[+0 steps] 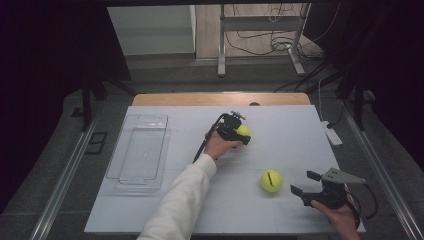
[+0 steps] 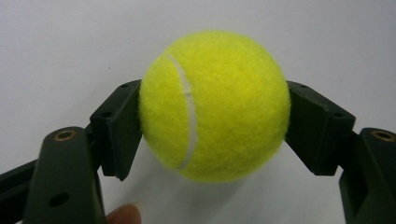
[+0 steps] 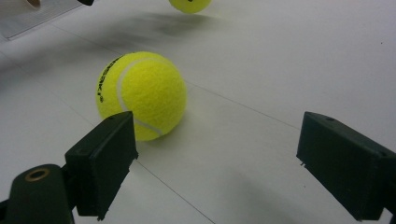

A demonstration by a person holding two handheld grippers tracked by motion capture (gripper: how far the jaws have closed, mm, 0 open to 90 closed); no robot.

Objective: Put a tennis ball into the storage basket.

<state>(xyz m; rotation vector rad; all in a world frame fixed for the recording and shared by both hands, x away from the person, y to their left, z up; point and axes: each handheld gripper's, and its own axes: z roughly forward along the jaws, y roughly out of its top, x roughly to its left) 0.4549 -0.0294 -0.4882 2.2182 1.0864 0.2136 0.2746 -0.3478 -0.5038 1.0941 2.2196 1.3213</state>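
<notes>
My left gripper (image 1: 239, 134) pinches a ball (image 2: 212, 105), half hidden at twelve o'clock. My right gripper (image 1: 306, 184) has fingers spread; the second ball (image 1: 271, 180) sits free on the open counter (image 1: 290, 135).

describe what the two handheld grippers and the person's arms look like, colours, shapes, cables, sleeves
Both grippers are black, each with two blocky, flat-faced jaws; brass-coloured rivets sit at the jaw joints. The left gripper trails a black cable along the forearm, which wears a white long sleeve. The right gripper carries a grey three-cornered plate on top, with a dark cable looping beside the hand.
</notes>
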